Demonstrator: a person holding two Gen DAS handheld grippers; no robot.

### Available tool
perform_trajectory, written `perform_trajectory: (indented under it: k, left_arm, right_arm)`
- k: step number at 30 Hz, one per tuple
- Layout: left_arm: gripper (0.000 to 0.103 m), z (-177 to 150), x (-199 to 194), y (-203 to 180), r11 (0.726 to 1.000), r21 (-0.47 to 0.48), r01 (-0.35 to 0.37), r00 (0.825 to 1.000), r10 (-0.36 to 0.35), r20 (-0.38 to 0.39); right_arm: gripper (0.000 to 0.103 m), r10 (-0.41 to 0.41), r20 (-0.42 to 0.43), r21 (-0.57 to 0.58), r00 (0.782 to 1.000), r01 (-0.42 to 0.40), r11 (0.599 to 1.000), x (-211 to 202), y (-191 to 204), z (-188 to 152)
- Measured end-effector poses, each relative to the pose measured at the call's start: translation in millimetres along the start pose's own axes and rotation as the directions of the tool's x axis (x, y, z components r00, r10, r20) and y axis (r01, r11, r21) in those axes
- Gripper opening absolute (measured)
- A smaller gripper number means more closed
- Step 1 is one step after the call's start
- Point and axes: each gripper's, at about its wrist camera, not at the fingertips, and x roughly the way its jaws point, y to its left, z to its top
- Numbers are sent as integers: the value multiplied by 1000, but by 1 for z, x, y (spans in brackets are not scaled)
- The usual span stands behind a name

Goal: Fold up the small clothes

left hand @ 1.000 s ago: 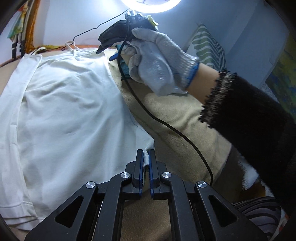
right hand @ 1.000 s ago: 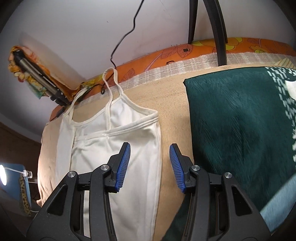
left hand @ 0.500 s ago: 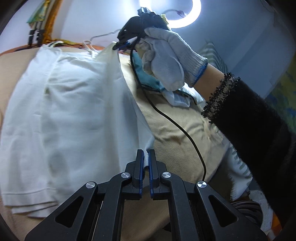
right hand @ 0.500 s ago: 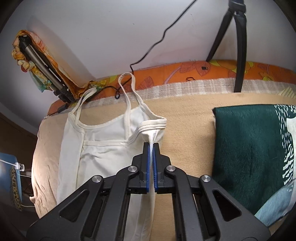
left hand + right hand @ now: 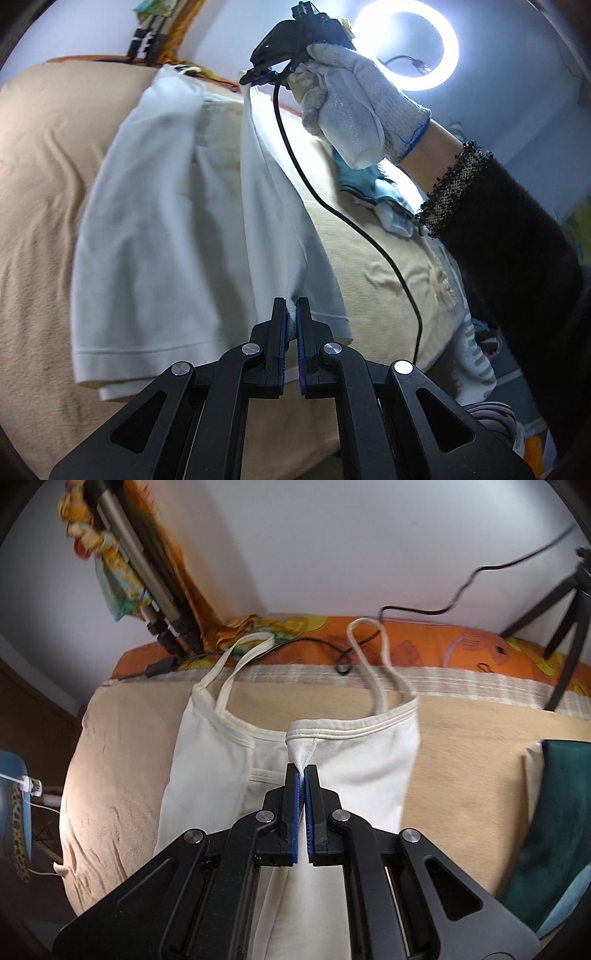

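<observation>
both claws (image 5: 291, 308) pinch camisole (image 5: 362, 753) edges.

Left gripper (image 5: 291, 308): black angular frame, triangular cut-outs, four round silver screws, blue pads lining narrow black fingers.
Right gripper (image 5: 304, 777): same black frame, silver screw heads, blue ribbed pads; in the left view, black housing far up with a yellowish tag.
Cable (image 5: 332, 206): thin, black, trailing from the far housing.
Glove (image 5: 354, 107): grey-white knit, blue-edged cuff.
Wrist: bare skin strip.
Sleeve (image 5: 517, 251): black, fuzzy, speckled cuff.
</observation>
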Motion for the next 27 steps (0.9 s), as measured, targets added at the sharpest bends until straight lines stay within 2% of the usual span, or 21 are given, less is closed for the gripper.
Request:
perform_trajectory:
  k: [10,13,16,21,23,27]
  left_arm:
    - [5,-2,-2,19,998,-48,-44,999,43,-22]
    - [8,1,-9,21,997,-53,-62,998,61,-25]
    - [8,1,-22,20,998,-31,-55,998,54,-10]
    - [8,-3,-56,17,997,43,-71,997,70,29]
    - [8,-1,-66,23,994,55,-93,995,92,36]
    - [18,10,-76,47,990,11,-140,990,139,25]
  right_arm:
    - [4,14,-33,-2,999,-14,1000,42,12,-8]
    - [7,76,-22,29,997,-75,997,32,8,-10]
    - [8,106,20,32,994,-107,994,0,2,-21]
    - [8,130,80,45,988,-134,990,-68,-18,-73]
    - [8,138,96,31,986,-141,989,-96,-20,-108]
    - [8,134,79,-31,988,-132,991,-129,-13,-182]
